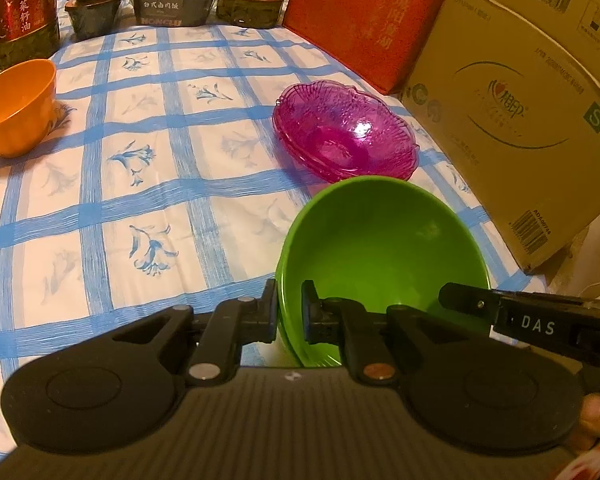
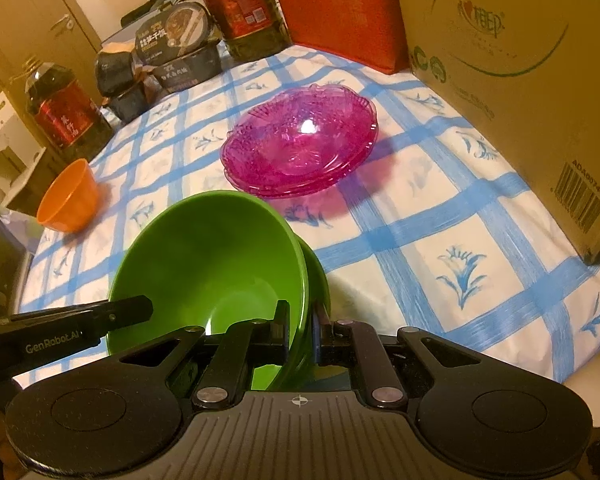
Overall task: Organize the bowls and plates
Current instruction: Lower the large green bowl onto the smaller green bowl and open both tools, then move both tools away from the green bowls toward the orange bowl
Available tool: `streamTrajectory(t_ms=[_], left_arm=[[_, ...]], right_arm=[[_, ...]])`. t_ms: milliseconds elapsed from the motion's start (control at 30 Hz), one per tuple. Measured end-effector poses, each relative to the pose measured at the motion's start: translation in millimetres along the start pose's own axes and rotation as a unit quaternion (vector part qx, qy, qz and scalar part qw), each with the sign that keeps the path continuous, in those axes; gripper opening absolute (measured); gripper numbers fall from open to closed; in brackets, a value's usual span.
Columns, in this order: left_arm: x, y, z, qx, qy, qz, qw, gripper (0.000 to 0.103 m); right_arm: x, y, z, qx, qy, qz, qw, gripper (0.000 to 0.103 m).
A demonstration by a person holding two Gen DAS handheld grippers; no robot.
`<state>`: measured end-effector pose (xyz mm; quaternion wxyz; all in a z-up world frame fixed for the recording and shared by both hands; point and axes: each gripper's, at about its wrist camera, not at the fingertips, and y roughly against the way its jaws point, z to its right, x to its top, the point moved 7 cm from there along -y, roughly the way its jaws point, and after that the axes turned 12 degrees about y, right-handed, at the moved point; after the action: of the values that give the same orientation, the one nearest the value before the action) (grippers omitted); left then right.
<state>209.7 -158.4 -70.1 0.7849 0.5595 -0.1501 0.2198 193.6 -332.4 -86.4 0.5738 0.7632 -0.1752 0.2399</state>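
One orange bowl (image 1: 18, 106) far left on the counter (image 1: 140, 208), pink glass plates (image 1: 344, 130) stacked mid-right, count unclear. Two nested green bowls (image 1: 380, 248) nearest; left gripper (image 1: 290, 312) fingers clamp the left rim, right gripper (image 2: 302, 326) fingers clamp the right rim. Blue-checked cloth; oil bottles (image 1: 22, 12), cardboard box (image 1: 520, 100) behind, partly cropped.

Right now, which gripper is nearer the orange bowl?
Left. The left gripper clamps the green bowls' rim on the side facing the orange bowl; the right gripper clamps the opposite rim.
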Motion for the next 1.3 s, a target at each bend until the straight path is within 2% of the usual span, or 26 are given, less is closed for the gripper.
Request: streamTrajectory(t_ms=[267,367,433,500,567,800,867,1200,1300], left_arm=[[0,-3,-1,0.000,0.002,0.000,1.0000,0.010],[2,-2,-3,-0.014,0.019,0.001,0.9997,0.011],[4,0,-5,-0.015,0.022,0.004,0.9996,0.015],[5,2,-7,-0.016,0.027,0.009,0.9995,0.017],[6,5,-7,-0.018,0.030,0.013,0.9993,0.018],[8,19,-14,-0.027,0.050,0.026,0.9981,0.022],[8,22,-17,-0.026,0.055,0.029,0.9977,0.029],[3,42,-47,-0.015,0.092,0.045,0.9946,0.044],[0,51,-59,-0.008,0.099,0.052,0.9937,0.053]], right_arm=[[0,-3,-1,-0.003,0.000,0.004,1.000,0.011],[2,-3,1,-0.001,-0.004,0.014,1.000,0.013],[4,1,2,-0.002,-0.006,0.027,1.000,0.018],[7,6,4,-0.008,-0.002,0.042,0.999,0.045],[7,9,6,-0.003,-0.010,0.049,0.999,0.051],[5,18,18,-0.004,-0.035,0.067,0.997,0.051],[5,21,20,0.001,-0.042,0.071,0.997,0.051],[8,39,9,-0.002,-0.048,0.090,0.995,0.051],[9,44,-3,0.001,-0.037,0.092,0.995,0.052]])
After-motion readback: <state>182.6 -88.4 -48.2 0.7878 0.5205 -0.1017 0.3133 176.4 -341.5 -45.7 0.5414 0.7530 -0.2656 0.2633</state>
